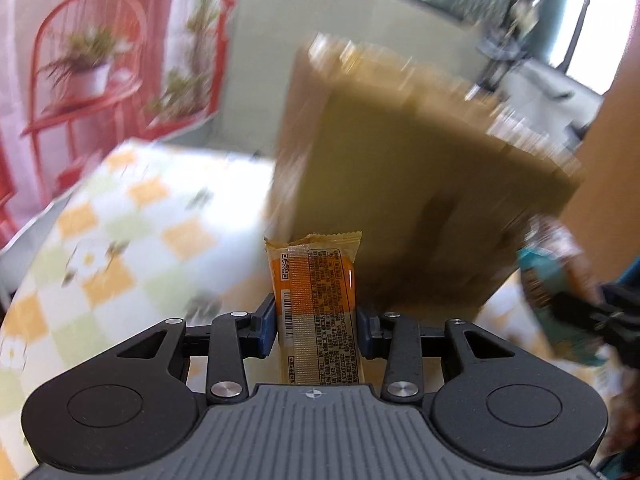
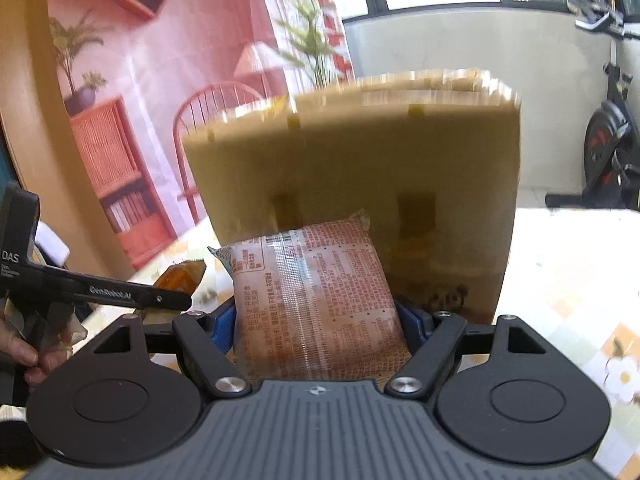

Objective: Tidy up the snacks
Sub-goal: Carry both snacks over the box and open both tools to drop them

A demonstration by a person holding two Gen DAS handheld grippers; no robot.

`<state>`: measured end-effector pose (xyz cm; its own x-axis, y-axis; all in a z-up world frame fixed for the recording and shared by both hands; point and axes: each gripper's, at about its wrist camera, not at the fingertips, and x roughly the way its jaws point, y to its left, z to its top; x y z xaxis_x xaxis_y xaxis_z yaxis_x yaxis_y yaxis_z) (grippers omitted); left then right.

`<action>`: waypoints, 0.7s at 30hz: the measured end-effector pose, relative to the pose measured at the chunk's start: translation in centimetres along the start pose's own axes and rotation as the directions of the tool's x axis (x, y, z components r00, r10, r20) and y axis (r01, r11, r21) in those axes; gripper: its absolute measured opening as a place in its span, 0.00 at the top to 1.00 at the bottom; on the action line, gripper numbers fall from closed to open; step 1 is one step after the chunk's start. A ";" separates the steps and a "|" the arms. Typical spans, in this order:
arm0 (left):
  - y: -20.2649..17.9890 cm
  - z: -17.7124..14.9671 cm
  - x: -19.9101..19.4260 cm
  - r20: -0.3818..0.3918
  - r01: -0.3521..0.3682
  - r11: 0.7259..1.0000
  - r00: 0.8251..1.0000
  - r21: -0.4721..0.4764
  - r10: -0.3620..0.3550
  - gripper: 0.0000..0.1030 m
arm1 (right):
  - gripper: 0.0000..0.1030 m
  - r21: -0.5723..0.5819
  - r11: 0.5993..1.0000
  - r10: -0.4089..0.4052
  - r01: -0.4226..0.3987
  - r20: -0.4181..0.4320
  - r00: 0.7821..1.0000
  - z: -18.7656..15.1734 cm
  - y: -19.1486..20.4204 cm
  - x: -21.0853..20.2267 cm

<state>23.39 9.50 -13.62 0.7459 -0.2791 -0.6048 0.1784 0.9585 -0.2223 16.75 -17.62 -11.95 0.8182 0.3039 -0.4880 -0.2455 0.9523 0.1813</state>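
Note:
My left gripper is shut on a narrow orange snack bar, printed back side up, held above the checked tablecloth. A tall brown box, blurred, stands just ahead and to the right. My right gripper is shut on a wide reddish-brown snack packet, right in front of the same brown box. The left gripper with its orange bar shows at the left of the right wrist view. The right gripper's packet shows at the right edge of the left wrist view.
A backdrop printed with a red chair and shelves hangs behind the table. An exercise bike stands at the far right by the window. A hand holds the left gripper's handle.

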 end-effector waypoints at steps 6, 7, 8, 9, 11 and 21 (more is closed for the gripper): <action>-3.6 3.5 -3.2 0.161 0.124 0.990 0.978 0.072 -0.134 0.60 | 0.24 -0.008 0.999 0.034 -0.033 0.138 0.990 3.2 0.1 -3.3; -4.1 4.1 -3.4 0.179 0.138 0.987 0.972 0.086 -0.151 0.60 | 0.24 -0.007 0.999 0.040 -0.040 0.160 0.986 3.7 0.1 -3.7; -4.5 4.7 -3.5 0.192 0.151 0.984 0.967 0.095 -0.167 0.60 | 0.24 -0.007 0.999 0.044 -0.044 0.182 0.982 4.3 0.0 -4.1; -4.9 5.3 -3.4 0.205 0.160 0.982 0.962 0.103 -0.179 0.60 | 0.24 -0.008 0.999 0.046 -0.045 0.198 0.979 4.8 0.0 -4.3; -6.0 6.4 -3.3 0.222 0.163 0.980 0.957 0.112 -0.185 0.60 | 0.24 -0.019 0.999 0.040 -0.037 0.231 0.972 6.1 -0.3 -4.5; -8.9 11.6 2.2 0.257 0.189 0.976 0.943 0.106 -0.210 0.60 | 0.24 -0.049 0.997 -0.043 0.061 0.309 0.950 11.4 -2.4 -0.8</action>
<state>30.90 1.03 -4.16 0.8309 -0.4498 -0.3277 0.3828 0.8893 -0.2502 22.65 -20.43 -2.24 0.9487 0.2386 -0.2077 -0.2199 0.9694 0.1091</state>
